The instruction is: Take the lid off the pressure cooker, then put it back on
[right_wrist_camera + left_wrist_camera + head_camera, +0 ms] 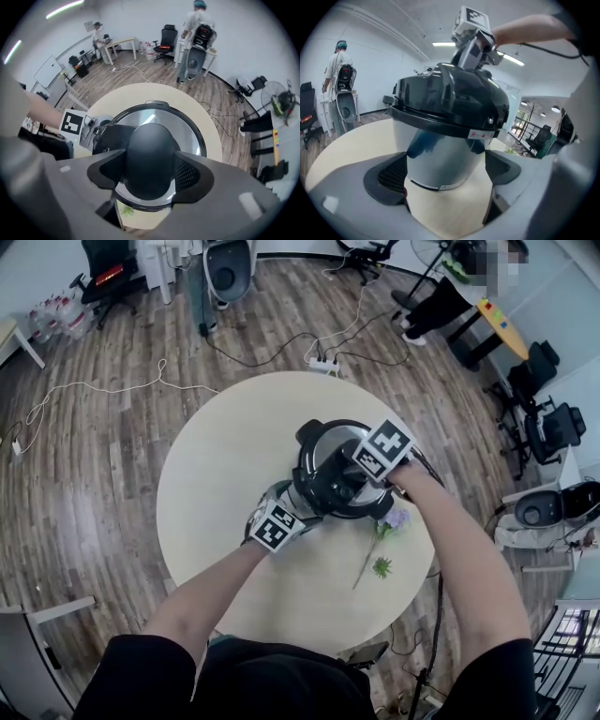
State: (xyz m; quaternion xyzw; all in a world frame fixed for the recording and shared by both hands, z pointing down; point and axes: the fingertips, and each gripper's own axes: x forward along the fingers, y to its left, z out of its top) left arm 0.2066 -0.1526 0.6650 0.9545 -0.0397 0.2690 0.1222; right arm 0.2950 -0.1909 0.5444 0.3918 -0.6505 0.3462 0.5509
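Head view: the pressure cooker (pixel 319 476) stands upright near the middle of a round pale table (pixel 216 493), its long axis vertical, with the lid (pixel 328 442) seated on top. The right gripper (pixel 349 486) points straight down onto the centre of the lid. The left gripper (pixel 298 504) reaches in from the near left, at the cooker's side. An artificial flower (pixel 382 545) lies flat on the table just beside the cooker on the near right, apart from both grippers. A power strip (pixel 323 363) and loose cables lie on the wood floor beyond the table.

Left gripper view: the jaws are spread wide around the cooker's steel body. One of the pads (pixel 391 176) lies against the wall on each side. The black lid overhangs the body, and a red label (pixel 480 135) on its rim faces the camera. The right gripper comes down on the lid from above. A person (pixel 338 70) stands well apart at the back left.

Right gripper view: the jaws pinch the black domed knob (pixel 151 150) at the centre of the lid, one pad on each side. A black handle arm (pixel 105 136) runs from the knob toward the left gripper's marker cube. An office chair (pixel 167 40) and desks stand far behind the table.
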